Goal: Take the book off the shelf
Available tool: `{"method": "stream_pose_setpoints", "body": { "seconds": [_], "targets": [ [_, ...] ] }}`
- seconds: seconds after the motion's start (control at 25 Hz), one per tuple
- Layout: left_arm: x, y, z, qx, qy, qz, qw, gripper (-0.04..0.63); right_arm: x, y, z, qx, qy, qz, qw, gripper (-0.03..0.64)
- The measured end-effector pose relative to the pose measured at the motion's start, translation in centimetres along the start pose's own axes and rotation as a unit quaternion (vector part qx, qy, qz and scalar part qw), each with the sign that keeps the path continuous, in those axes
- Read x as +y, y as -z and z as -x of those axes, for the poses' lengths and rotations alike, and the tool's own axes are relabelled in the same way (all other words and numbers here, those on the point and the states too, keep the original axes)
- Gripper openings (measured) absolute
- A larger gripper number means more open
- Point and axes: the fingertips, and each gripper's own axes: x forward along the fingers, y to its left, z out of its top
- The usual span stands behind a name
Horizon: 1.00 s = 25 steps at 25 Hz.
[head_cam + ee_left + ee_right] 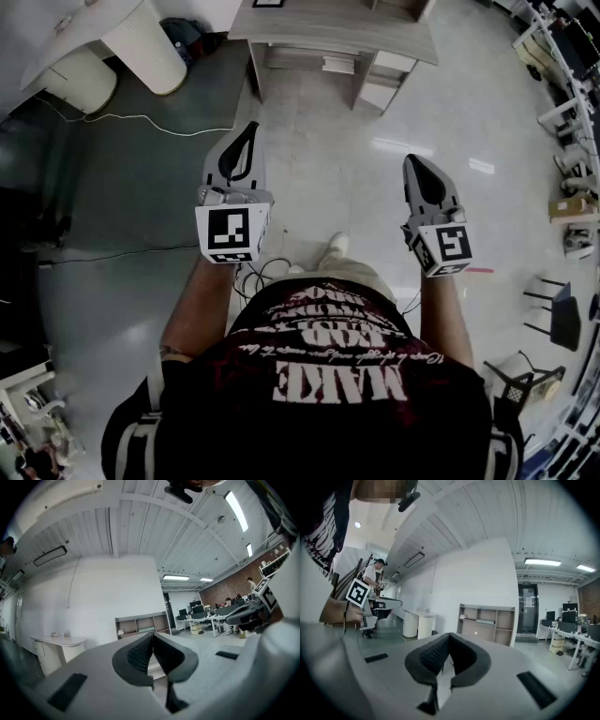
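Note:
A low wooden shelf unit (pixel 333 37) stands against the wall a few steps ahead of me, with open compartments (pixel 143 625) (pixel 487 623). A flat pale thing, perhaps the book (pixel 486 621) (pixel 146 630), lies in the upper middle compartment; it is too small to tell for sure. My left gripper (pixel 246 131) (pixel 153 634) is held out at waist height, shut and empty. My right gripper (pixel 413 161) (pixel 449 636) is level with it, also shut with nothing between the pads. Both point toward the shelf and are well short of it.
A white rounded desk (pixel 103 37) stands at the far left, with cables (pixel 131 120) trailing across the dark floor. Dark chairs (pixel 558 314) and office desks (pixel 211 618) are on the right. Another person (pixel 375 573) stands at the left of the right gripper view.

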Motion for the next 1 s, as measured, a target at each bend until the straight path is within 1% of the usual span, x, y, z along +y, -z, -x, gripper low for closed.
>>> {"method": "stream_pose_setpoints", "body": {
  "seconds": [0.12, 0.24, 0.44, 0.6, 0.72, 0.88, 1.0],
  "targets": [
    [0.0, 0.3, 0.3, 0.0, 0.006, 0.003, 1.0, 0.008, 0.5, -0.4, -0.1, -0.003, 0.0, -0.003, 1.0, 0.003],
    [0.3, 1.3, 0.5, 0.007, 0.008, 0.006, 0.9999, 0.008, 1.0, 0.1, -0.5, 0.005, -0.01, -0.013, 1.0, 0.003],
    [1.4, 2.7, -0.9, 0.018, 0.0, 0.009, 0.9998, 0.008, -0.2, 0.8, -2.5, 0.006, -0.007, -0.018, 1.0, 0.003],
    [2.3, 3.5, -3.6, 0.027, -0.005, 0.009, 0.9996, 0.008, -2.1, 0.5, -4.9, -0.009, -0.002, -0.029, 1.0, 0.003],
    [2.8, 3.3, -6.4, 0.026, -0.001, 0.009, 0.9996, 0.008, -3.8, 0.2, -7.0, -0.014, 0.008, -0.039, 0.999, 0.003],
    [4.1, 2.8, -10.2, 0.024, 0.001, 0.017, 0.9996, 0.008, -5.8, 0.0, -10.2, -0.02, 0.0, -0.042, 0.999, 0.003],
    [4.3, 2.4, -13.0, 0.027, 0.004, 0.017, 0.9995, 0.008, -7.3, -0.4, -12.3, -0.03, -0.01, -0.058, 0.998, 0.003]
  ]
}}
